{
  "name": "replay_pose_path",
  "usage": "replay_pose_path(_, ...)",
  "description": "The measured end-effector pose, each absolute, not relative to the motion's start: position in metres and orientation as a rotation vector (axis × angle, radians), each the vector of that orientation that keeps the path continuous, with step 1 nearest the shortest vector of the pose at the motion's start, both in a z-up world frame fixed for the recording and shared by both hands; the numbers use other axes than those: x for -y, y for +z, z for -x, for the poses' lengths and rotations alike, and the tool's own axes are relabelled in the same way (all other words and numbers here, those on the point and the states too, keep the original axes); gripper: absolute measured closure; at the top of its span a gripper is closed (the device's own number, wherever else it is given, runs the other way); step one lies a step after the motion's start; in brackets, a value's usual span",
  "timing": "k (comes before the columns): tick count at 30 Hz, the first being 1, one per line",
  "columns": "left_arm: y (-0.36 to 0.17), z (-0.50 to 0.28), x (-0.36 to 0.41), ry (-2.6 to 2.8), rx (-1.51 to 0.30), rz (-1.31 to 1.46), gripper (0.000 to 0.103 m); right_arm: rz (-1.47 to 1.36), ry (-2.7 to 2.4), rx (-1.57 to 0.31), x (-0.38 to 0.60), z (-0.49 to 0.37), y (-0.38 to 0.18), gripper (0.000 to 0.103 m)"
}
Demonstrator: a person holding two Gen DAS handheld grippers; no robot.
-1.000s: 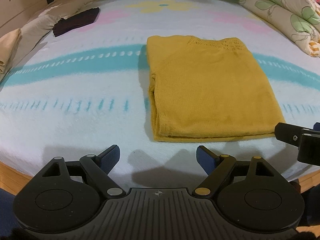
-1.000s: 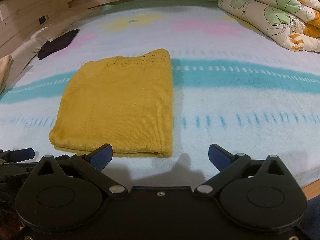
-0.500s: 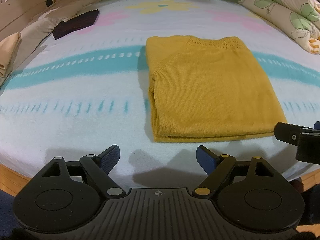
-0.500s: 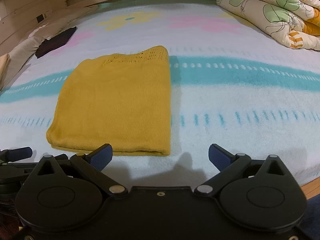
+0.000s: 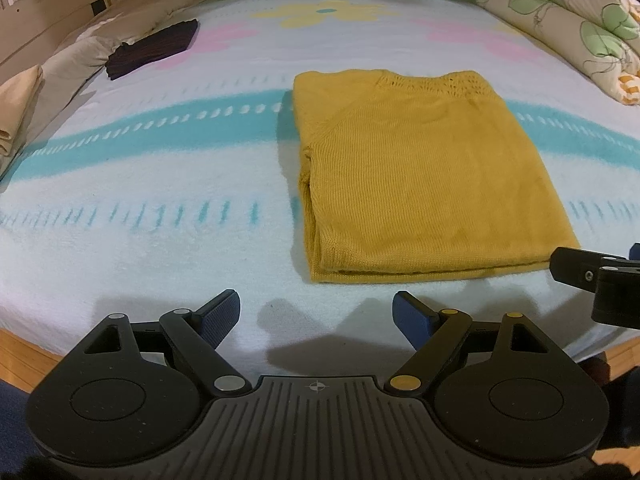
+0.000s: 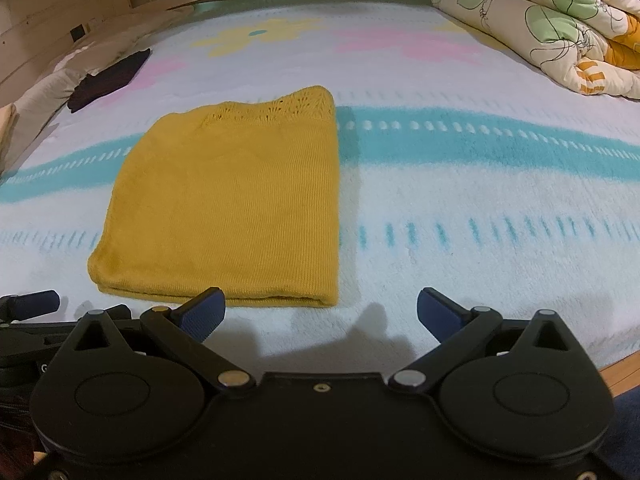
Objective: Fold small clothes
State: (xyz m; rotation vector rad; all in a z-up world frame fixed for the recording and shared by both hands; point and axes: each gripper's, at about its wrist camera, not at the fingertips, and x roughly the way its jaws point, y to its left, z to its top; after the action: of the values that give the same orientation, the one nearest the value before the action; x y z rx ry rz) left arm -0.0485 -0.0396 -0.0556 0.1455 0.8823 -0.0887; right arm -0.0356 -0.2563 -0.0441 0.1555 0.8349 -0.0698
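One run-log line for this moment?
yellow sweater: folded, on bed | left tongs: open, empty | right tongs: open, empty

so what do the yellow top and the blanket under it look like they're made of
Yellow top: looks like knitted yarn, matte; fine vertical ribs run down it and an openwork lace band sits at the far edge. Wool, cotton or acrylic, I can't tell.

Blanket: looks like a fuzzy fleece or plush, soft and matte; its teal stripe and dashes have blurred edges, as on napped pile.
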Motion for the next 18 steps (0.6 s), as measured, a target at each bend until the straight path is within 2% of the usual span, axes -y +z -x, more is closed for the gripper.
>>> replay_pose_path(18, -0.0569, 0.0472, 0.0393, -0.098, -0.887, -0.149, 0.020, -0.154, -0.067, -0.848, 0.2538, 0.0347, -0.0470, 0.001)
